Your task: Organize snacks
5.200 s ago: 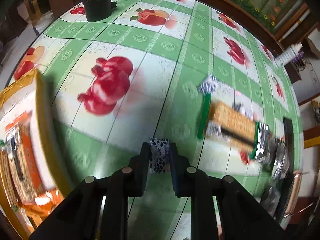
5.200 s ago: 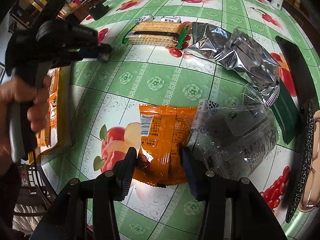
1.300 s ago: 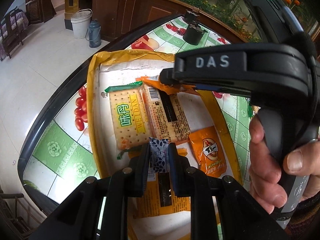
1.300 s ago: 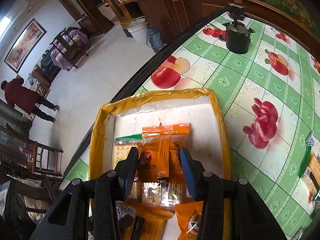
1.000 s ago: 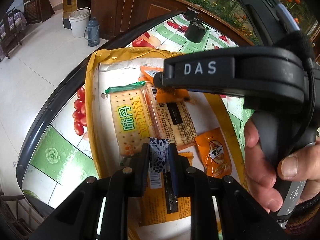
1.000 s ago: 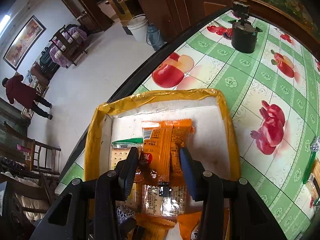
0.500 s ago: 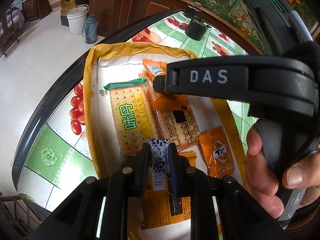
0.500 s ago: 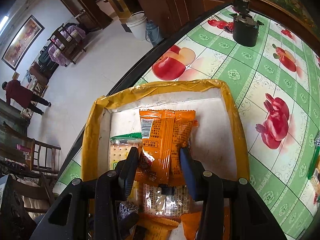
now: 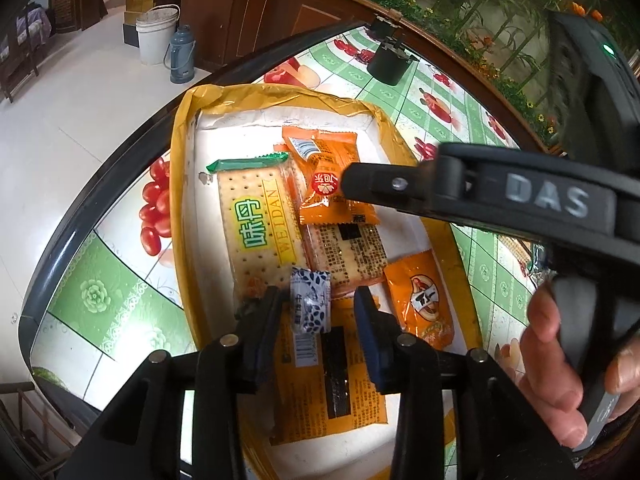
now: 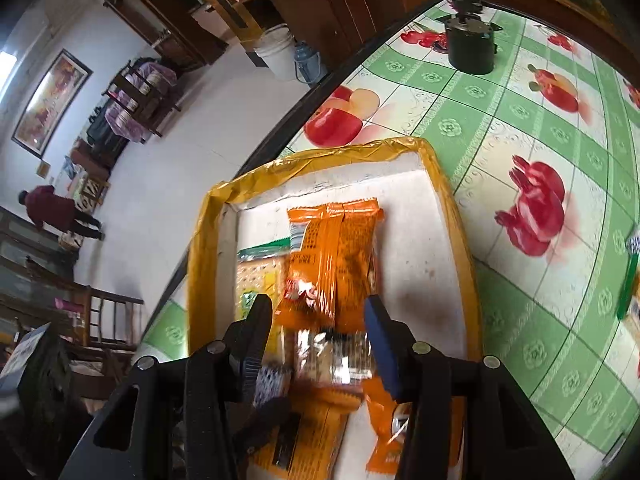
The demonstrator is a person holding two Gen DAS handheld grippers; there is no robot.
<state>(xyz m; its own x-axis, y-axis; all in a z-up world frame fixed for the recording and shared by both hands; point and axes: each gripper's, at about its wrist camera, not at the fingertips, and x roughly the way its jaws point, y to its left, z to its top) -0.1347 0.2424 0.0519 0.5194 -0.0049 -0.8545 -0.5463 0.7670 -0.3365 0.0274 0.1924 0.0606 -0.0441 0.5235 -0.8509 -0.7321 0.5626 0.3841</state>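
A yellow-rimmed white tray (image 9: 182,184) holds snacks: a WEIDAN cracker pack (image 9: 256,224), a second cracker pack (image 9: 352,248), orange packets and a flat orange pack (image 9: 332,380). My left gripper (image 9: 318,312) is open above the tray; a small blue-and-white candy (image 9: 310,302) lies loose between its fingers. My right gripper (image 10: 320,320) is open over the tray (image 10: 200,240); the orange snack packet (image 10: 332,264) lies in the tray just past its fingers. That packet also shows in the left wrist view (image 9: 328,176), under the right gripper's finger.
The tray sits at the table's dark edge (image 9: 72,236), on a green fruit-print tablecloth (image 10: 520,128). A black pot (image 10: 470,48) stands at the far side. A small orange packet (image 9: 420,300) lies at the tray's right wall. More snacks lie at the right (image 10: 630,280).
Both grippers have opened. The left one let go of the blue-and-white candy; the right one let go of the orange packet, which now lies in the tray.
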